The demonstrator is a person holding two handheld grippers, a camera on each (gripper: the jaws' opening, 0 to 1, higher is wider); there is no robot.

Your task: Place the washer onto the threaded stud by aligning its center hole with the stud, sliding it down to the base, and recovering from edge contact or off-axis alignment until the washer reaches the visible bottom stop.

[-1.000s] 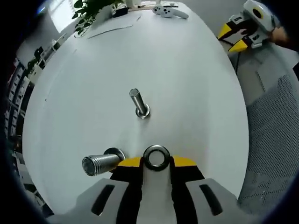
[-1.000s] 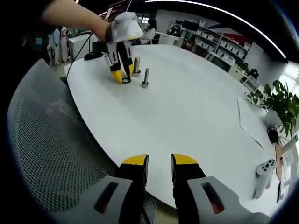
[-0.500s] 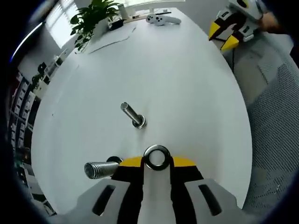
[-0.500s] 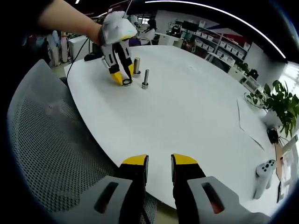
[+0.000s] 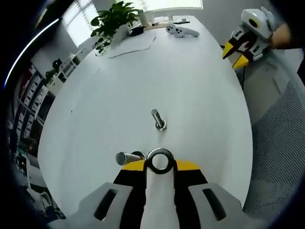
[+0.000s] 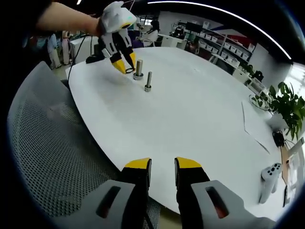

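The washer (image 5: pixel 159 161) is bright, polished metal with a glossy ring of reflection, and the threaded stud (image 5: pixel 157 119) is dull grey metal. The desk (image 5: pixel 190 95) is smooth, matt white. The chair (image 6: pixel 47 157) beside it has a grey woven mesh.

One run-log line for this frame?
left tongs: shut on washer, lifted | thick stud beside | thin stud bare | right tongs: open, idle

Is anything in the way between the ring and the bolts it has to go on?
Nothing visible. The left gripper holds the washer in the air, with the thick stud right beside it and the thin stud farther ahead.
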